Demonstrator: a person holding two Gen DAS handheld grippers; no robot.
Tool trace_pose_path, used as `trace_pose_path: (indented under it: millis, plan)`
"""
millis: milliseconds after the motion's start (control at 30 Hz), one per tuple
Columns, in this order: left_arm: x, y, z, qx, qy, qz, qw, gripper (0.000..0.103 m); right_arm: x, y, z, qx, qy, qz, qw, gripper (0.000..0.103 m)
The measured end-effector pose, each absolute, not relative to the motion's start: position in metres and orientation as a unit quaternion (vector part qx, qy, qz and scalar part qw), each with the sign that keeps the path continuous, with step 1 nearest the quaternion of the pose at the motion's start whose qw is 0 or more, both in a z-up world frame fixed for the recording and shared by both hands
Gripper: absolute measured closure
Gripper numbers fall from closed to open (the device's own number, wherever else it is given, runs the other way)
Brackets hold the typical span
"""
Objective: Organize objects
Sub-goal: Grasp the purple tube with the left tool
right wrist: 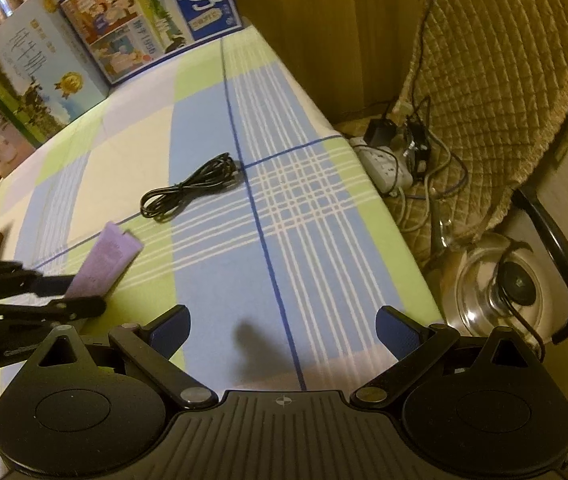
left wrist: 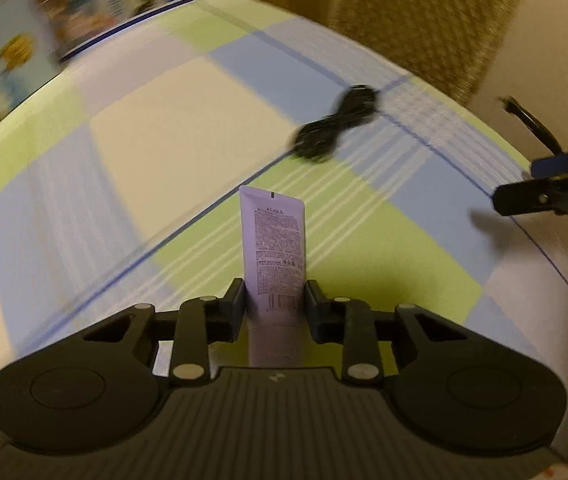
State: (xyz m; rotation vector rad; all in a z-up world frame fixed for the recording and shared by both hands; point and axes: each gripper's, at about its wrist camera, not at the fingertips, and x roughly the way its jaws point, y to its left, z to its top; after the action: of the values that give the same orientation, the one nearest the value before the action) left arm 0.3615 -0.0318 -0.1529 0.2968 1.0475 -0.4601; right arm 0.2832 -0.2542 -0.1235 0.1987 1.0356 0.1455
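Lilac plastic marks the thing in hand: a soft tube (left wrist: 274, 248) clamped between the pads of the left gripper (left wrist: 274, 298), low in the centre of the left wrist view; the grip sits near the cap end, so the flat crimped end juts forward over the checked cloth (left wrist: 124, 128), probably so the tube can be carried clear of it; whether it hangs just above the cloth or brushes it I cannot tell. A coiled black cable (right wrist: 192, 186) lies on the cloth in the middle of the right wrist view, well apart from the tube and untouched, likely the next thing to sort. The right gripper (right wrist: 284, 330) hovers with its jaws spread and nothing between them. Milk cartons (right wrist: 84, 40) stand along the upper left. The left view is smeared by motion, so the tube's print is unreadable; its cap is hidden behind the gripper body. At lower right a glass kettle (right wrist: 496, 292) is partly cut off.
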Motion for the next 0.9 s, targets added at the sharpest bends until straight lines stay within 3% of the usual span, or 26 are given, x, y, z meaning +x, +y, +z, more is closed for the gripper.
trace_pose_path:
  millis: [433,900]
  plan:
    - [0.364,0.054,-0.153,-0.014,0.502,0.010,0.865,0.075,0.335,-0.214,-0.133,0.025,0.401,0.167,0.901,0.002]
    - [0.367,0.058,-0.152,-0.022,0.502,0.034,0.864,0.075,0.384,-0.165,-0.158,-0.045,0.405,0.180,0.895,0.002]
